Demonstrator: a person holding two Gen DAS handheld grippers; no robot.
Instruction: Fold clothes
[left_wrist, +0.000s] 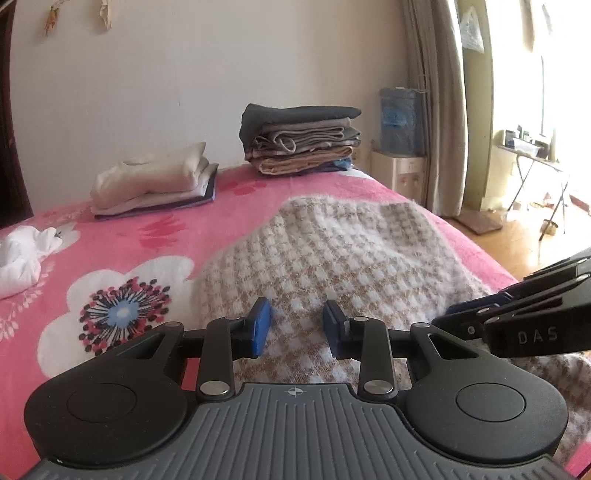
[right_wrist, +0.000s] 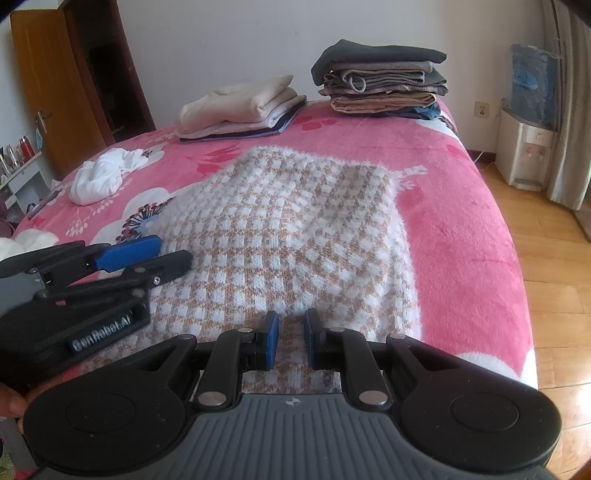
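Two grippers meet over the near hem of a checked beige-and-white sweater (right_wrist: 295, 236) spread on the pink floral blanket (right_wrist: 461, 236). Left gripper (left_wrist: 297, 325), marked "GenRobot.AI": jaws partly open, gripping nothing. Right gripper (right_wrist: 291, 341), marked "DAS": jaws narrowly parted above the knit; whether they pinch it cannot be told. Beyond the sweater: two folded stacks (right_wrist: 380, 77).

Home bedroom, pink floral bed (right_wrist: 461, 236), folded clothes stacks (right_wrist: 384, 79), curtains (left_wrist: 439, 103)

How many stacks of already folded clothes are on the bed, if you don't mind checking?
2. A low cream-topped stack sits at the bed's far edge, and a taller stack with a dark top stands to its right near the far corner. Nothing suggests more, though the near edge is hidden.
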